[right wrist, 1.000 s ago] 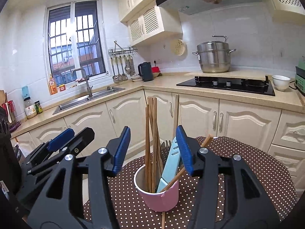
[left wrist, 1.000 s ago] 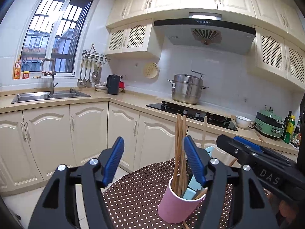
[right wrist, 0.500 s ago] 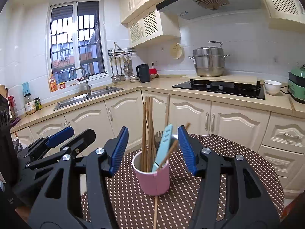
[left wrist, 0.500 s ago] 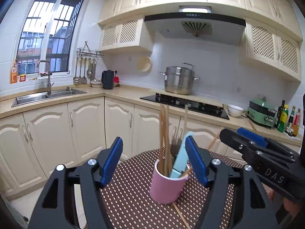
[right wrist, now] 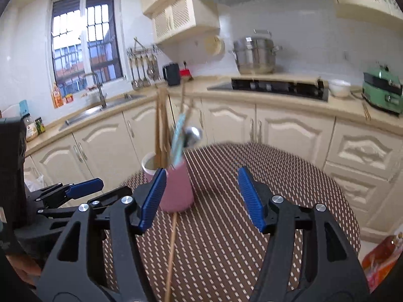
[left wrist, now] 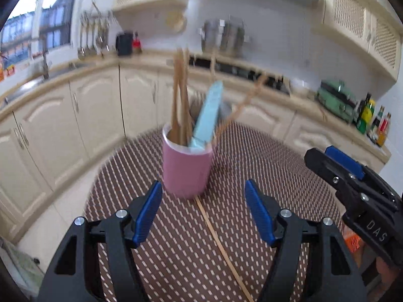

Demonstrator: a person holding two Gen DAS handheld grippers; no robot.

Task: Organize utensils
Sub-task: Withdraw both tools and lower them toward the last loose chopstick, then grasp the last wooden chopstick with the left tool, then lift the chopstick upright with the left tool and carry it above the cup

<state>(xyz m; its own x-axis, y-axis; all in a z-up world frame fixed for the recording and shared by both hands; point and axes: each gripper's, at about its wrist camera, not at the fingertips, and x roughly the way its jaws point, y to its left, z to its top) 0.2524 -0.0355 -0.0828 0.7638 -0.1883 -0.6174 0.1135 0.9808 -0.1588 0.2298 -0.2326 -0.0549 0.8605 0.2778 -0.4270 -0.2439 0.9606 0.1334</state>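
Note:
A pink cup [left wrist: 187,171] stands on the dotted brown table [left wrist: 264,156]. It holds several wooden chopsticks [left wrist: 179,95], a light blue handled utensil [left wrist: 208,112] and a metal spoon [right wrist: 193,134]. One loose chopstick [left wrist: 221,246] lies on the table in front of the cup. My left gripper [left wrist: 203,210] is open and empty, a little short of the cup. My right gripper [right wrist: 201,197] is open and empty, with the cup [right wrist: 176,188] just past its left finger. The chopstick also shows in the right wrist view [right wrist: 171,254].
Kitchen cabinets and a counter with a sink [right wrist: 100,108], a hob [right wrist: 274,86], a steel pot [right wrist: 254,55] and a green appliance [right wrist: 382,95] run behind the table. An orange packet [right wrist: 382,254] lies low at the right.
Both grippers have pulled back and tilted down, so the cup sits farther off and more table shows. The loose chopstick has come into view. Both stay open.

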